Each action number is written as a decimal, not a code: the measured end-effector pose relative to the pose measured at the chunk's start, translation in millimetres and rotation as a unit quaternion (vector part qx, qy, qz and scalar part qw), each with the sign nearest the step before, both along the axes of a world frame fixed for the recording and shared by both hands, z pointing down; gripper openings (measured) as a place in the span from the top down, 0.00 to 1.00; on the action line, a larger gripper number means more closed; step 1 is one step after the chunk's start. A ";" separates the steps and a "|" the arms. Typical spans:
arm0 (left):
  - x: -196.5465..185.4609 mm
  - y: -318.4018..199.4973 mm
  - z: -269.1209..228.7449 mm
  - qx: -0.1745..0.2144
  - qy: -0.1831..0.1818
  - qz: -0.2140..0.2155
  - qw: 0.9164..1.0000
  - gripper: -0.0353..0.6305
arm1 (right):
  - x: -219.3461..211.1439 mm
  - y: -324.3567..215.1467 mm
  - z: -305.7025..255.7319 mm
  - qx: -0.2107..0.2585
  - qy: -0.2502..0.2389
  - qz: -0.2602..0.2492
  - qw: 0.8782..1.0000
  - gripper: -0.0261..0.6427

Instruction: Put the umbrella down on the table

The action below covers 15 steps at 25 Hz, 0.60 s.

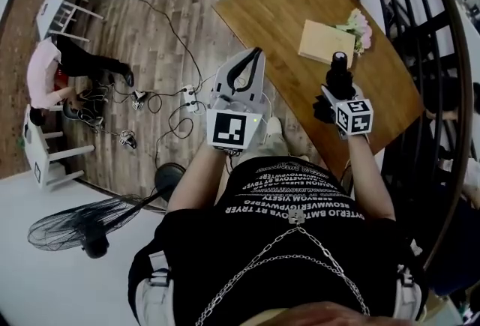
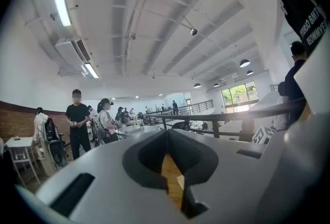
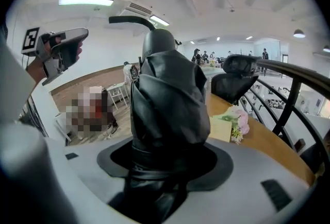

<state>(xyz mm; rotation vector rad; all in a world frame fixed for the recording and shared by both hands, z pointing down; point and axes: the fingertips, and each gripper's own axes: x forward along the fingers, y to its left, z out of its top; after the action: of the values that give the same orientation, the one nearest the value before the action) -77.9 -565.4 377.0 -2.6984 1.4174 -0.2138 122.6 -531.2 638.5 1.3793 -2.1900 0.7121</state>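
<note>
Right gripper [image 3: 165, 164] jaws clamped on a folded black umbrella [image 3: 165, 109], gripped round its strapped lower part, with the wrapped canopy rising straight out ahead of the jaws. Beyond the jaws, a wooden desk [image 1: 285, 17] bearing a tan card [image 1: 324, 42] and pink flowers [image 1: 358, 26]. Cannot tell whether umbrella and desk touch. Left gripper [image 1: 257, 55] jaws closed tip to tip, holding nothing.

The black umbrella [image 3: 166, 99], folded and strapped tight into a bundle, sits clamped between the jaws of the right gripper [image 3: 165, 164], tilted over the near part of the wooden table [image 1: 279, 11].
</note>
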 end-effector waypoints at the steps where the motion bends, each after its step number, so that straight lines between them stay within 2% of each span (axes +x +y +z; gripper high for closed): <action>1: -0.1 -2.0 1.7 -0.003 -0.001 0.000 1.000 0.90 | 0.7 0.2 9.6 -0.010 0.003 0.000 1.000 0.53; 6: 1.0 -12.2 12.3 -0.010 -0.005 0.001 1.000 0.90 | 4.4 -4.6 65.3 -0.058 0.024 -0.004 0.998 0.53; 15: -9.9 -20.2 29.0 -0.028 -0.019 -0.005 0.999 0.90 | 4.5 -1.5 141.8 -0.154 0.018 0.013 0.988 0.53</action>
<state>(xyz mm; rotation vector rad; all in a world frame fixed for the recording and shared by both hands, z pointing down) -87.8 -585.7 406.0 -2.7173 1.4354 -0.3072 127.1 -532.7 780.3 1.2532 -1.9390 0.9802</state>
